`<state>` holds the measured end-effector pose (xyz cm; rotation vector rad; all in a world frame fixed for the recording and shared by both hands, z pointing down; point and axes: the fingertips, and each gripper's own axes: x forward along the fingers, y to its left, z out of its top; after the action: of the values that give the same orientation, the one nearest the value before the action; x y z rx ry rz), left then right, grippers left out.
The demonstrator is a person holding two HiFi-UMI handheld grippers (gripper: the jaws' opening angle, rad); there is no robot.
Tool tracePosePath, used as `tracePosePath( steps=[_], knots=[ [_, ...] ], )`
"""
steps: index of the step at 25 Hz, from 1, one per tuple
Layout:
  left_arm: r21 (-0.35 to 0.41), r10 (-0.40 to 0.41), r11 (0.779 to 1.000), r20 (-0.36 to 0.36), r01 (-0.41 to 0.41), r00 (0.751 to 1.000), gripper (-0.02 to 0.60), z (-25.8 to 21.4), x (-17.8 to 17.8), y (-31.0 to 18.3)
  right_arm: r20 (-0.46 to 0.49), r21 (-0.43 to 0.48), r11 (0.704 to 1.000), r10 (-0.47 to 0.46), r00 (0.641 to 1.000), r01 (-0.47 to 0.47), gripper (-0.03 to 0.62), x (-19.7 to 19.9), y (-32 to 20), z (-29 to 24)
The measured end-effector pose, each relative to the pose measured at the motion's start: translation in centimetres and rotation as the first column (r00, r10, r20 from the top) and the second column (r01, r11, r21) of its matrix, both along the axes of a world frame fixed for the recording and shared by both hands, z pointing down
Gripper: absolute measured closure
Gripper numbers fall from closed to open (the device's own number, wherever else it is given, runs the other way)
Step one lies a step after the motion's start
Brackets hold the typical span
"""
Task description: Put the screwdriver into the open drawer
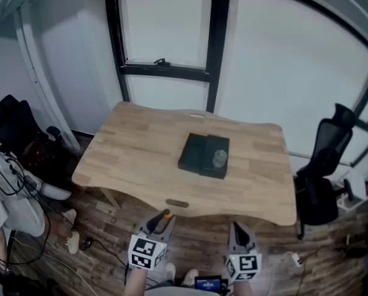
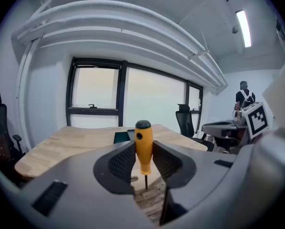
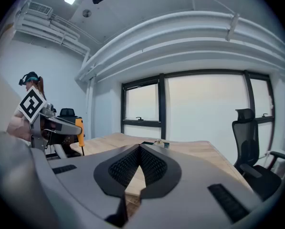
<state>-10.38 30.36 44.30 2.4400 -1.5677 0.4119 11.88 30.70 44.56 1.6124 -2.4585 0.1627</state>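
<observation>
My left gripper (image 1: 163, 219) is shut on a screwdriver (image 2: 143, 146) with an orange handle and black cap. It stands upright between the pads, shaft pointing down. From the head view the screwdriver (image 1: 166, 215) hangs over the floor, just short of the table's near edge. It also shows at the left of the right gripper view, screwdriver (image 3: 79, 133). My right gripper (image 1: 235, 226) is beside it, jaws closed on nothing, and its tips meet in its own view, right gripper (image 3: 140, 147). A dark drawer box (image 1: 203, 155) lies mid-table, a small clear thing (image 1: 219, 158) in its right part.
The wooden table (image 1: 140, 159) stands before a tall window. A black office chair (image 1: 324, 171) is at its right end, another chair (image 1: 14, 125) at the left. A seated person (image 1: 5, 196) and cables (image 1: 79, 245) are on the floor side at left.
</observation>
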Motion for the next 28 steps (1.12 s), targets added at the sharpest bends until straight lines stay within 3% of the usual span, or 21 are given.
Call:
tracePosePath(
  steps=[10,28],
  knots=[
    [-0.01,-0.011,1.0,-0.019,0.011,1.0,0.469,0.0,-0.2,1.5,0.012,0.004,1.0,0.019,1.0,-0.019,0.597,0.3,2.2,-0.1],
    [0.014,-0.016,1.0,-0.05,0.017,0.999,0.469,-0.9,2.8,1.7,0.044,0.043,0.997,0.055,0.998,-0.057,0.597,5.3,3.1,-1.2]
  ],
)
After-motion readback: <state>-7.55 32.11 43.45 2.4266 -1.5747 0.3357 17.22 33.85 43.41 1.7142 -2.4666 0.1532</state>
